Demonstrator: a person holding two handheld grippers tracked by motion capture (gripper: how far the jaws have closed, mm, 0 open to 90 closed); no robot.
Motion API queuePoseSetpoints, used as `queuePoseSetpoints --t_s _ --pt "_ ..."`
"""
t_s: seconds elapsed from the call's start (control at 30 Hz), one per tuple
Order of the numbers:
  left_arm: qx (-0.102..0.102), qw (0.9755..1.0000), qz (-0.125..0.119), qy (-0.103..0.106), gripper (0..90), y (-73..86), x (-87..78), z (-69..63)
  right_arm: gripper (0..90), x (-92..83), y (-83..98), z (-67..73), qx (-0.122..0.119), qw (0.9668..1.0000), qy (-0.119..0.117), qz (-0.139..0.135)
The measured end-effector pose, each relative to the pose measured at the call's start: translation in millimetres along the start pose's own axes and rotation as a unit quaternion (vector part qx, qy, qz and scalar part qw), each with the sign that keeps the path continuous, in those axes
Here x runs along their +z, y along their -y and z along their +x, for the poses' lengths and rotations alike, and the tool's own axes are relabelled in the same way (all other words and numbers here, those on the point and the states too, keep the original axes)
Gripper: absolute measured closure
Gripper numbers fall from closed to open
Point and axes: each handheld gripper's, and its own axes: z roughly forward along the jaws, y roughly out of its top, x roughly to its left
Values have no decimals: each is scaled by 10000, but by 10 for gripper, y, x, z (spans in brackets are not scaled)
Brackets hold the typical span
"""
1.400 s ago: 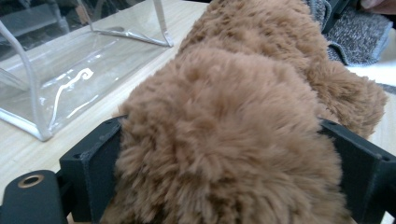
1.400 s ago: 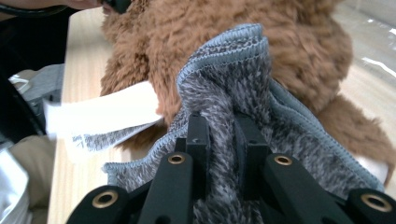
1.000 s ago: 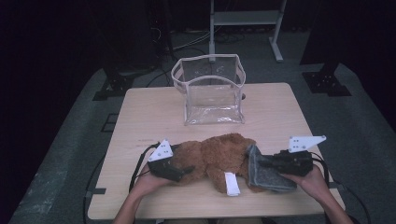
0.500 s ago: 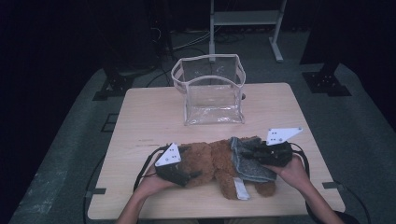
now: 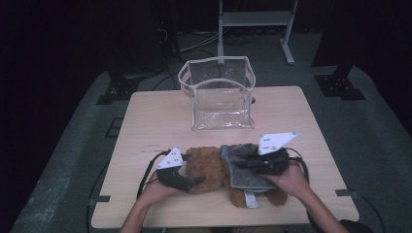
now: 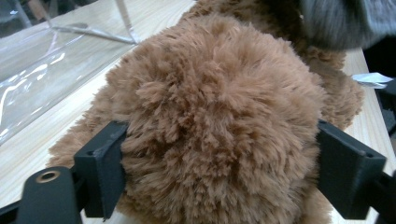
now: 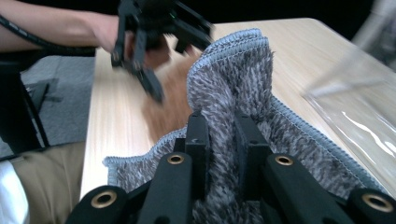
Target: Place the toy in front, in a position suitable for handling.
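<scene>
A brown plush toy (image 5: pixel 206 167) lies on the table's near side. My left gripper (image 5: pixel 197 182) comes in from its left end. In the left gripper view the jaws have just been closing, and both pads press into the toy's round furry part (image 6: pixel 219 116). My right gripper (image 5: pixel 243 162) is shut on a fold of grey fuzzy cloth (image 5: pixel 243 174), lifted over the toy's right half. In the right gripper view the cloth (image 7: pixel 233 79) stands pinched between the jaws of the right gripper (image 7: pixel 219 126). A white tag (image 5: pixel 251 199) sticks out below the cloth.
A clear plastic bag (image 5: pixel 221 97) with a white rim stands open-topped at the middle back of the wooden table (image 5: pixel 155 121). It lies just beyond the toy. A white metal stand (image 5: pixel 252 19) is on the floor behind. The person's hands hold both grippers at the near edge.
My right gripper has moved left and up, drawing the grey cloth from the toy's right end over its middle. The left gripper has stayed at the toy's left end.
</scene>
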Motion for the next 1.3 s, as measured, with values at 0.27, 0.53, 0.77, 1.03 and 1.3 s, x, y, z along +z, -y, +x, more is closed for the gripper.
queuePoseSetpoints --t_s 0.27,0.53,0.77,1.03,1.3 --pt "172 9998 -2 40 153 -5 62 -47 776 311 23 -45 254 9983 -129 503" --pt "178 9998 -7 3 153 -18 75 -66 776 155 -25 -68 415 9987 17 280" --pt "227 9997 28 6 153 30 64 -47 780 319 49 -23 149 9980 -70 617" --pt "235 9997 28 28 152 28 60 -45 779 -149 67 -221 449 9970 548 301" --pt "-118 9999 -80 48 24 -63 102 -39 784 -45 283 -201 761 9951 388 494"
